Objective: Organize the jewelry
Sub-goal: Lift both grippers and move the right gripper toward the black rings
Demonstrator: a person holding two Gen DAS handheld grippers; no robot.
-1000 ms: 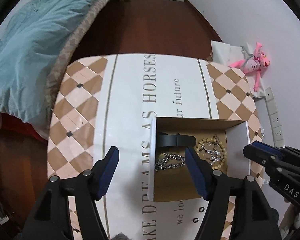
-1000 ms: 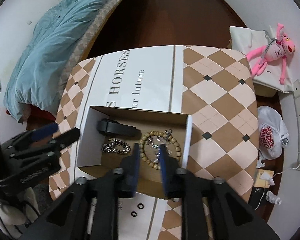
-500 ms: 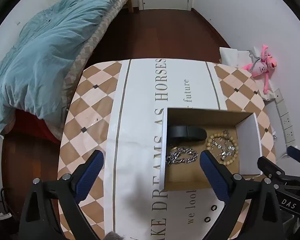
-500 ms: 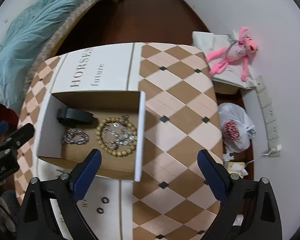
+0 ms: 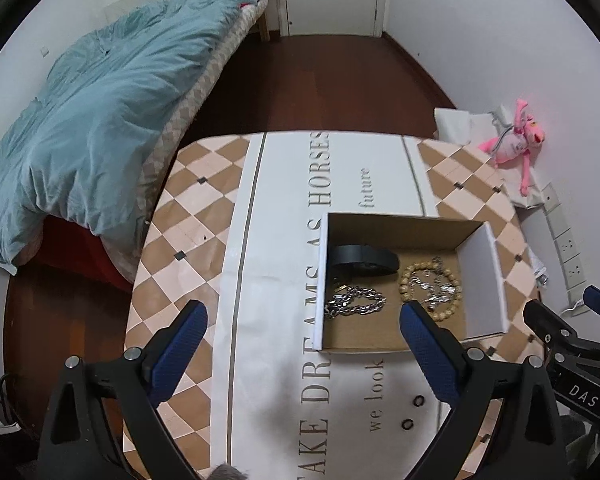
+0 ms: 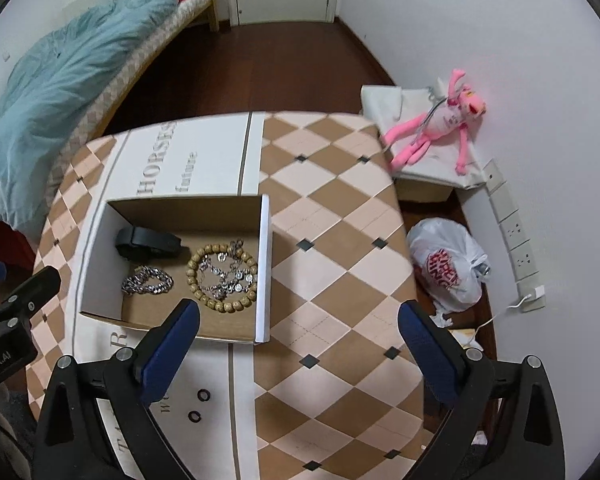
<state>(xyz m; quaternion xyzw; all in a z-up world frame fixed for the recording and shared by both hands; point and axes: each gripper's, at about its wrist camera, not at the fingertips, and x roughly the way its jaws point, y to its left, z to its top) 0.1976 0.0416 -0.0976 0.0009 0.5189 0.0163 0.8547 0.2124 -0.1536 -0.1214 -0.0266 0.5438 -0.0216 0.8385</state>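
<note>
An open cardboard box stands on the checkered table. Inside lie a black band, a silver chain bracelet, and a wooden bead bracelet with a silver coin chain in its middle. Two small black rings lie on the table in front of the box. My left gripper is open and empty, above the table left of the box. My right gripper is open and empty, near the box's right front corner.
The table has a white printed runner. A bed with a blue duvet stands at the left. A pink plush toy, a white plastic bag and wall sockets are on the right by the wall.
Both grippers have pulled up and back from the box. The right gripper, nearly shut a second ago, has opened wide; the left has opened wider.
</note>
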